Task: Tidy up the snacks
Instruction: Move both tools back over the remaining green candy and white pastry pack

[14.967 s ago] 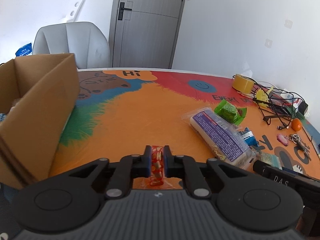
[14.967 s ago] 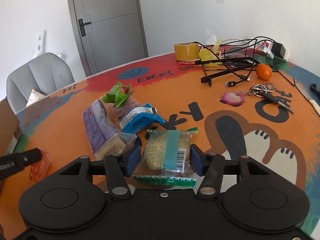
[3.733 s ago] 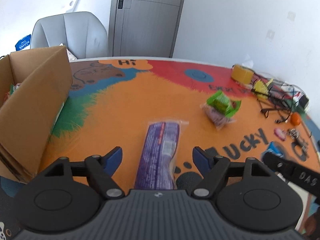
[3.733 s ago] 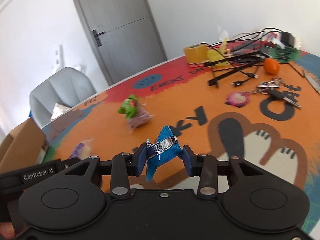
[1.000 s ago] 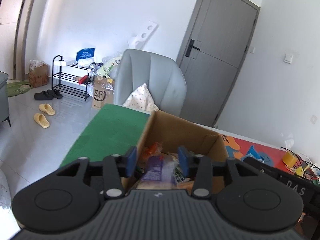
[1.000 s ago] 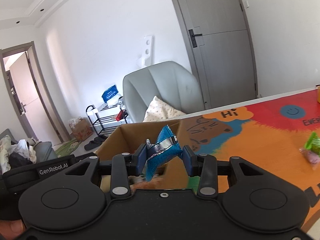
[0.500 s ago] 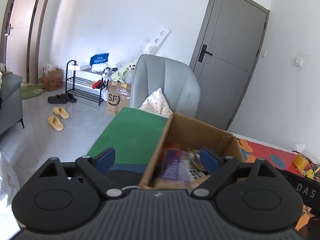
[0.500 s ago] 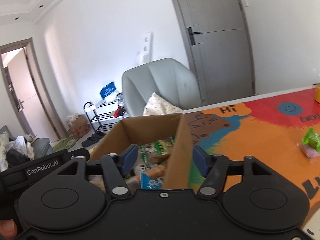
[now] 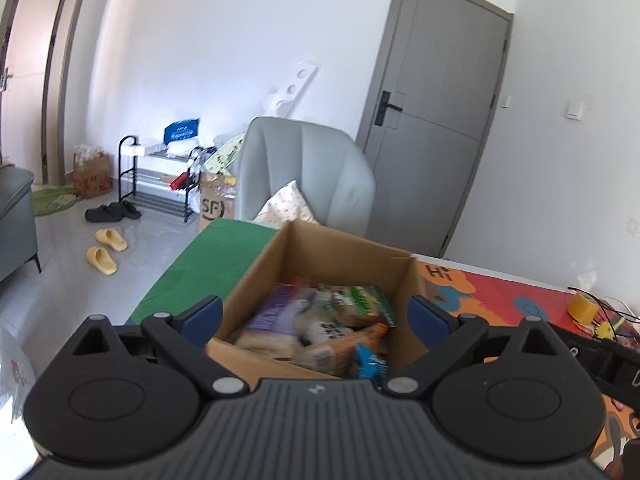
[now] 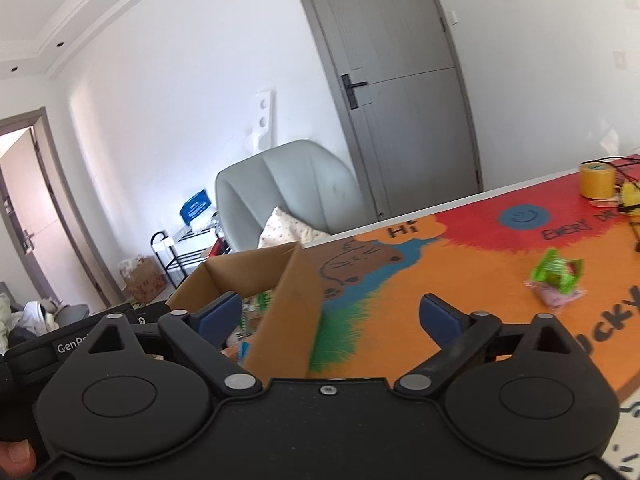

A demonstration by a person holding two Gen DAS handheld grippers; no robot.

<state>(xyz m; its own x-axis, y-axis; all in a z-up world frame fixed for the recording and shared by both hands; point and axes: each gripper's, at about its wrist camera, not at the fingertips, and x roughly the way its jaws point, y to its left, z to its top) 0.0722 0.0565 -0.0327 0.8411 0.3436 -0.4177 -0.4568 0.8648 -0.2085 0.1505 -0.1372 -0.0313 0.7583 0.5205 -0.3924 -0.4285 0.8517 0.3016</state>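
With both grippers [image 9: 316, 316] [image 10: 330, 314] spread empty, the green snack [image 10: 556, 276] seems light, crinkly and best pinched across its middle.

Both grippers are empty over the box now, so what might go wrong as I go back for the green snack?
1. The right gripper sits close to the cardboard box wall; swinging toward the table may knock it.
2. The green snack packet looks loose and crinkly, so it may slip.
3. The left gripper hangs open over heaped snacks; dipping could snag one.
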